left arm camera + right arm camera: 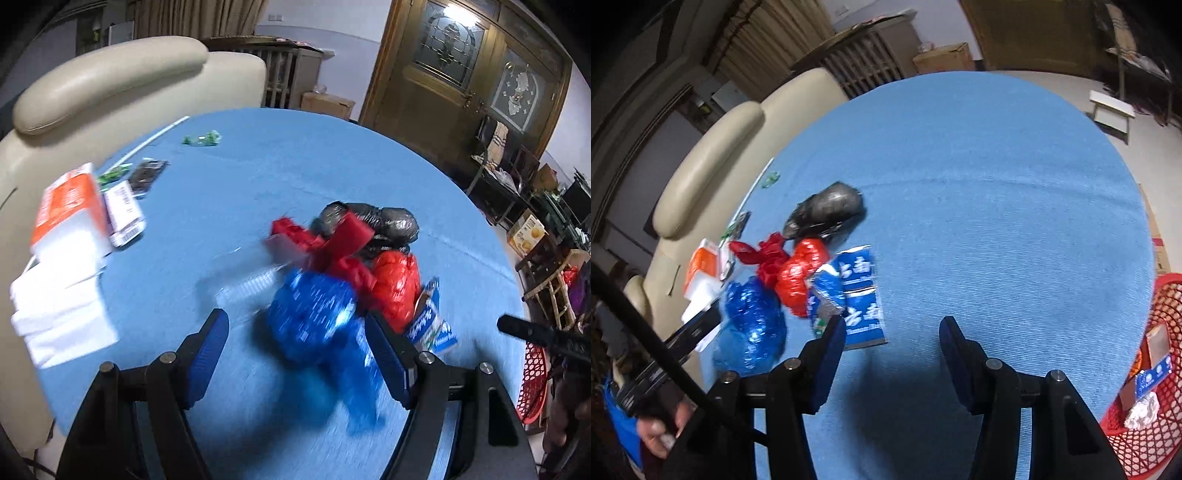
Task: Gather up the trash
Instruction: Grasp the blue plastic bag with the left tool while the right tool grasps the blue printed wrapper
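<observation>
Both claws hang released over the blue-clothed round table (997, 166).
Left gripper (295, 328) straddles the crumpled blue plastic bag (314, 317); right gripper (892, 332) is empty, with the red mesh basket (1137, 435) at four o'clock.

Cream sofa (110, 74), wooden door (461, 74), cardboard box (943, 57)

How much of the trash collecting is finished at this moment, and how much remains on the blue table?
Done: the red basket at the table's edge already holds some boxes and crumpled paper. In hand: nothing; the left gripper is open around the blue bag, and the right gripper is open and empty. Left: the blue bag, red bag, black bag and blue packet.
</observation>
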